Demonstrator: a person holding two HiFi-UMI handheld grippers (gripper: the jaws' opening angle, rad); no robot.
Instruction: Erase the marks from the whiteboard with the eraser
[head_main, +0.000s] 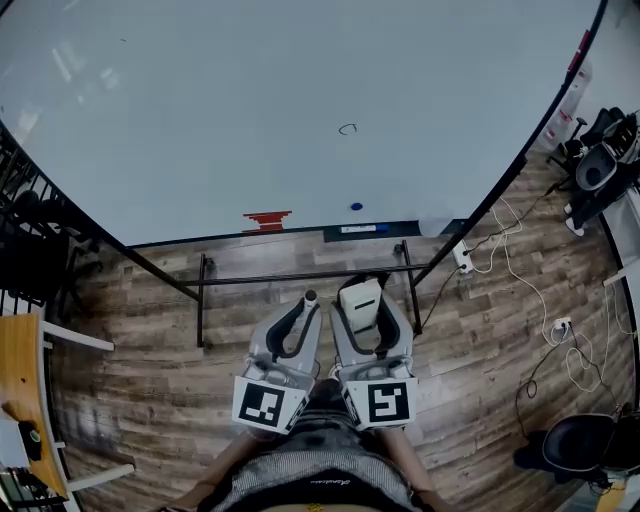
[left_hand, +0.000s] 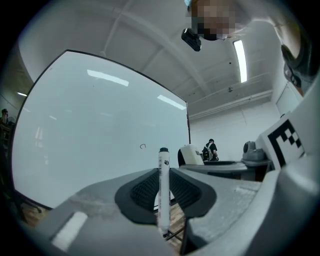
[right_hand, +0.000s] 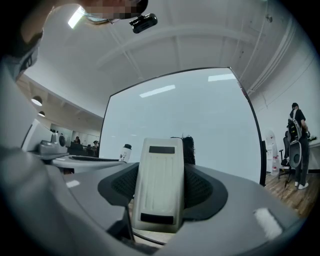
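Note:
A large whiteboard (head_main: 250, 110) on a black stand fills the upper head view. One small black loop mark (head_main: 348, 129) sits on it right of centre; the same mark (left_hand: 143, 146) shows in the left gripper view. My left gripper (head_main: 303, 312) is shut on a white marker (left_hand: 163, 190) with a dark cap, held upright. My right gripper (head_main: 364, 310) is shut on a cream eraser (right_hand: 159, 184) with black felt behind it. Both grippers hang side by side in front of the board, well short of it.
The board's tray (head_main: 300, 230) holds a red item (head_main: 267, 219) and a blue magnet (head_main: 356, 207). Black stand bars (head_main: 300, 275) cross the wooden floor below. Cables and a power strip (head_main: 462, 259) lie right; chairs (head_main: 600, 165) stand far right, a wooden desk (head_main: 20, 400) left.

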